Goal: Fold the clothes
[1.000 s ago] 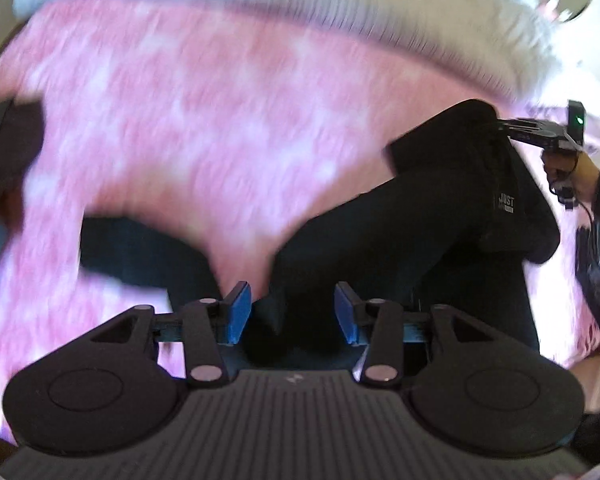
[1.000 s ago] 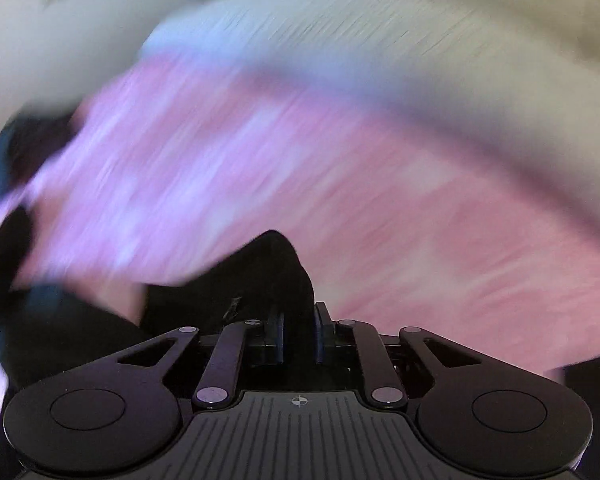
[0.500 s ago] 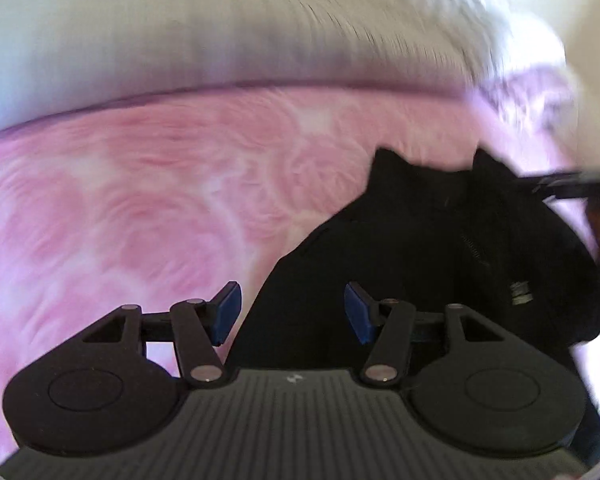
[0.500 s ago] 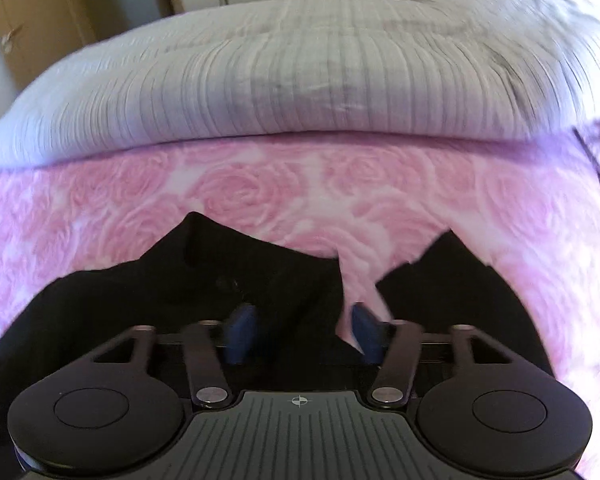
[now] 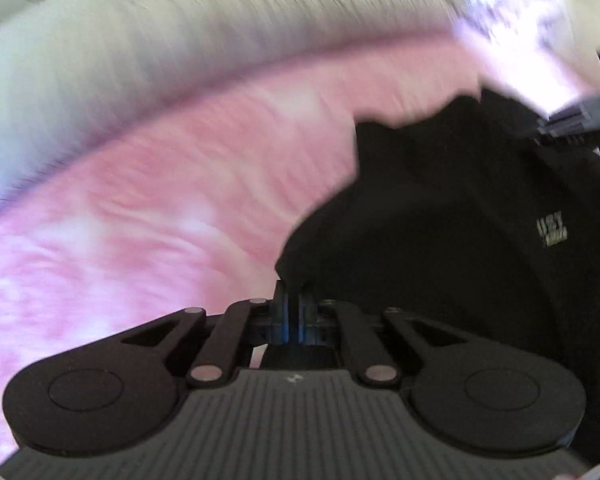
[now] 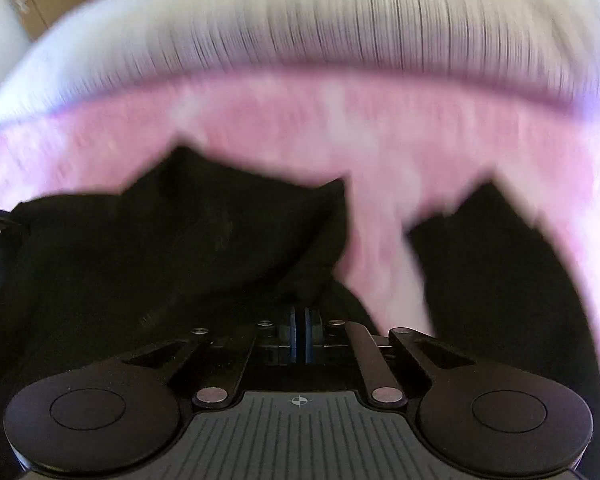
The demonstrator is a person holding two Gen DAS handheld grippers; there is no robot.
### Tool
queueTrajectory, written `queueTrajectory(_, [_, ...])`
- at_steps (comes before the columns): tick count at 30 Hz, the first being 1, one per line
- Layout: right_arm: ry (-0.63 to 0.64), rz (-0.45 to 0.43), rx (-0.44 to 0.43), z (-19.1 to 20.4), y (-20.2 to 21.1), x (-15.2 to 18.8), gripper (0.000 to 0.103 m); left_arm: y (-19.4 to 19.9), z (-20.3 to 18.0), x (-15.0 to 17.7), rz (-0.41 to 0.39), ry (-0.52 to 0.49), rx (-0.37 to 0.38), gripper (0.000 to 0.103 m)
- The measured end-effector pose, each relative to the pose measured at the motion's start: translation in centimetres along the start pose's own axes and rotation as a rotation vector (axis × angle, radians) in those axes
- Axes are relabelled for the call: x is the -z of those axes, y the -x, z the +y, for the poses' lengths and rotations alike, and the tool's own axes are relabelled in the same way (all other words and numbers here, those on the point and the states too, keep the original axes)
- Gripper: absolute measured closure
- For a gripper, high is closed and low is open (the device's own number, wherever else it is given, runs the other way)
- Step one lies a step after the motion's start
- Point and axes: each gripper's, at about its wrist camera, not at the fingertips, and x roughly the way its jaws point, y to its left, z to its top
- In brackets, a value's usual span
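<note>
A black garment [image 5: 452, 216] lies spread on a pink rose-patterned bedspread [image 5: 172, 200], with a white ribbed blanket [image 5: 188, 44] bunched along the bedspread's far edge. The left gripper [image 5: 294, 300] has its blue-padded jaws pressed together on a fold of the garment's left edge, the cloth rising out of the pinch. The right gripper [image 6: 300, 320] is likewise clamped tight on a bunched fold of the same garment [image 6: 172, 248], near a gap where pink bedspread [image 6: 380, 168] shows between two dark parts of the cloth. A small pale logo [image 5: 551, 232] sits on the garment toward its right side. Both views are blurred, so finer detail of the cloth cannot be made out.
</note>
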Motion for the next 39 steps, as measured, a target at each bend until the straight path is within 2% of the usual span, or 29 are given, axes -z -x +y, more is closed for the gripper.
queueTrajectory(4, [0.109,-0.110,-0.045,2.1,2.2,-3.7,0.101,-0.6,2.2,0.3,0.024,0.023,-0.042,0.099])
queueTrajectory(8, [0.118,-0.107,-0.048,3.0,-0.9,-5.3,0.101,-2.1,4.0,0.9,0.068,0.045,-0.070,0.098])
queueTrajectory(10, [0.118,-0.088,-0.030,3.2,-1.8,-4.9,0.096,-3.3,4.4,1.4,0.096,0.075,-0.065,0.093])
queueTrajectory(12, [0.118,-0.069,-0.012,3.3,-2.8,-4.5,0.077,-4.6,4.8,1.8,0.125,0.105,-0.060,0.088])
queueTrajectory(15, [0.118,-0.041,0.014,3.6,-4.1,-4.0,0.057,-4.2,4.9,0.7,0.065,0.106,-0.062,0.081])
queueTrajectory(18, [0.199,-0.062,0.011,4.1,-4.6,-4.4,0.048,-5.0,4.3,-1.5,0.013,0.076,-0.035,0.073])
queueTrajectory(20, [0.208,-0.050,0.009,4.2,-6.0,-4.8,0.048,-6.6,3.7,-3.3,-0.008,0.050,-0.001,0.069])
queueTrajectory(23, [0.214,-0.028,0.007,4.3,-8.0,-5.0,0.048,-9.3,2.3,-5.6,0.003,-0.009,0.052,0.059])
queueTrajectory(26, [0.215,-0.009,0.003,4.4,-9.8,-5.2,0.048,-12.1,0.6,-6.9,0.021,-0.066,0.090,0.058])
queueTrajectory(27, [0.211,-0.008,0.004,4.4,-10.1,-5.0,0.051,-13.3,-0.1,-7.1,0.031,-0.084,0.095,0.061])
queueTrajectory(28, [0.209,-0.012,0.003,4.3,-10.2,-4.7,0.060,-14.3,-0.7,-7.2,0.040,-0.101,0.098,0.062])
queueTrajectory(29, [0.210,-0.017,-0.004,4.3,-10.2,-4.5,0.074,-14.7,-1.3,-7.2,0.038,-0.109,0.097,0.076])
queueTrajectory(30, [0.206,-0.027,-0.007,4.3,-9.9,-4.7,0.086,-15.0,-1.6,-7.4,0.031,-0.111,0.092,0.086])
queueTrajectory(31, [0.199,-0.042,-0.008,4.2,-9.5,-5.3,0.091,-14.7,-1.9,-7.5,0.011,-0.108,0.080,0.098])
queueTrajectory(35, [0.172,-0.102,-0.012,3.7,-7.8,-7.3,0.095,-12.1,-1.1,-9.0,-0.106,-0.072,0.056,0.099])
queueTrajectory(37, [0.153,-0.131,-0.011,3.4,-7.2,-8.5,0.095,-12.5,-0.4,-10.1,-0.115,-0.058,0.037,0.099])
queueTrajectory(39, [0.115,-0.133,0.004,2.6,-8.3,-10.0,0.095,-14.4,0.3,-10.7,-0.072,-0.014,0.016,0.098])
